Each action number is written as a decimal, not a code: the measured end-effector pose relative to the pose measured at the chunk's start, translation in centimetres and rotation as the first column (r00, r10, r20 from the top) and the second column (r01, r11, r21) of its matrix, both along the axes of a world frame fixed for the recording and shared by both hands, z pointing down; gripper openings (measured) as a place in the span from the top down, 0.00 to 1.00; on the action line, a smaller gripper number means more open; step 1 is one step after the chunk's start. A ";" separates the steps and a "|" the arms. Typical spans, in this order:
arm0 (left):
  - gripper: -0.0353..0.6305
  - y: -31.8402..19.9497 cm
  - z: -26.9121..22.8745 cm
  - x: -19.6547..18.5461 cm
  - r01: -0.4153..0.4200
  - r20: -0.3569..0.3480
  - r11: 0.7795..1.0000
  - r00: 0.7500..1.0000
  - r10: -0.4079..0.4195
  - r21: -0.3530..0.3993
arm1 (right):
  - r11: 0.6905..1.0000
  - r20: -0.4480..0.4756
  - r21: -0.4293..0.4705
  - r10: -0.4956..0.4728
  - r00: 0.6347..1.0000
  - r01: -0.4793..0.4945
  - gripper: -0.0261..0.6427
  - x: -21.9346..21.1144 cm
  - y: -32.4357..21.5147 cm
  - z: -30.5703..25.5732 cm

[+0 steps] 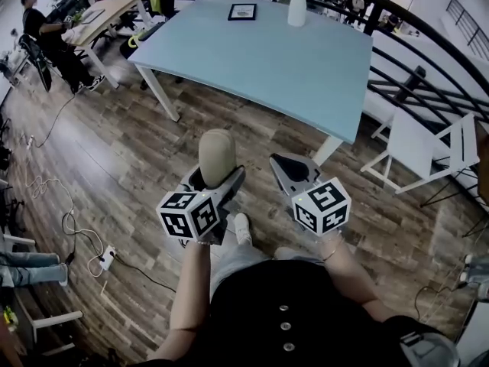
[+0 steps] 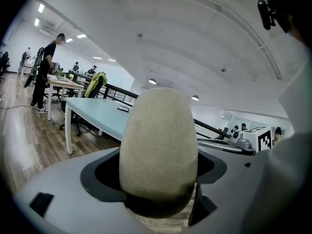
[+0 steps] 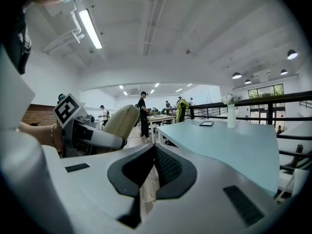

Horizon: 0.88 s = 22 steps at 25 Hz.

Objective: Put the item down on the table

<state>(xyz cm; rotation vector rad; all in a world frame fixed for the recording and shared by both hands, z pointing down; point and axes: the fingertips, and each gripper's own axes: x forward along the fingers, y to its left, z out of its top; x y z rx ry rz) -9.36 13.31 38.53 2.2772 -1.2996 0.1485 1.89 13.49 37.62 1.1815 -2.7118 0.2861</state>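
Note:
A beige egg-shaped item stands upright between the jaws of my left gripper, which is shut on it; in the left gripper view the beige item fills the middle. My right gripper is held beside it with its jaws shut and nothing between them, and its own view shows the right gripper closed. Both grippers hover over the wooden floor, short of the light blue table. From the right gripper view the beige item is seen at the left.
On the far part of the table stand a white vase and a dark framed tablet. A white chair is at the right. A black railing runs behind. Cables lie on the floor at the left.

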 end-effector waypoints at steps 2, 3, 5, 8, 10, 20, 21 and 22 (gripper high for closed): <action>0.32 -3.4 -0.4 -1.5 -0.016 -0.007 1.000 1.000 0.016 0.002 | 1.000 -0.009 0.010 0.004 1.000 -0.004 0.95 -1.8 -3.2 -0.6; 0.32 -5.0 -0.6 -2.2 -0.025 -0.012 1.000 1.000 0.025 0.004 | 1.000 -0.013 0.012 0.010 1.000 -0.010 0.95 -2.7 -4.8 -0.8; 0.32 -8.2 -1.0 -3.5 -0.046 -0.017 0.999 0.999 0.047 0.009 | 1.000 -0.015 0.012 0.028 0.999 -0.028 0.95 -4.1 -7.8 -0.9; 0.32 -12.7 -1.4 -5.4 -0.077 -0.011 0.997 0.997 0.077 0.016 | 0.998 -0.007 0.010 0.057 0.998 -0.057 0.95 -6.1 -12.3 -1.1; 0.32 -15.4 -1.6 -6.7 -0.092 -0.012 0.996 0.996 0.092 0.023 | 0.997 -0.002 0.014 0.075 0.997 -0.075 0.95 -7.3 -14.9 -1.2; 0.32 -21.9 -0.8 -9.7 -0.158 -0.018 0.987 0.987 0.158 0.013 | 0.994 -0.018 0.000 0.113 0.993 -0.113 0.95 -11.4 -21.6 -0.3; 0.32 -22.1 -0.6 -9.9 -0.157 -0.027 0.988 0.987 0.157 0.009 | 0.993 -0.024 -0.007 0.115 0.993 -0.115 0.95 -11.6 -22.0 -0.1; 0.32 -22.3 -0.3 -9.9 -0.158 -0.038 0.987 0.987 0.158 0.005 | 0.993 -0.031 -0.015 0.117 0.993 -0.118 0.95 -11.7 -22.3 0.2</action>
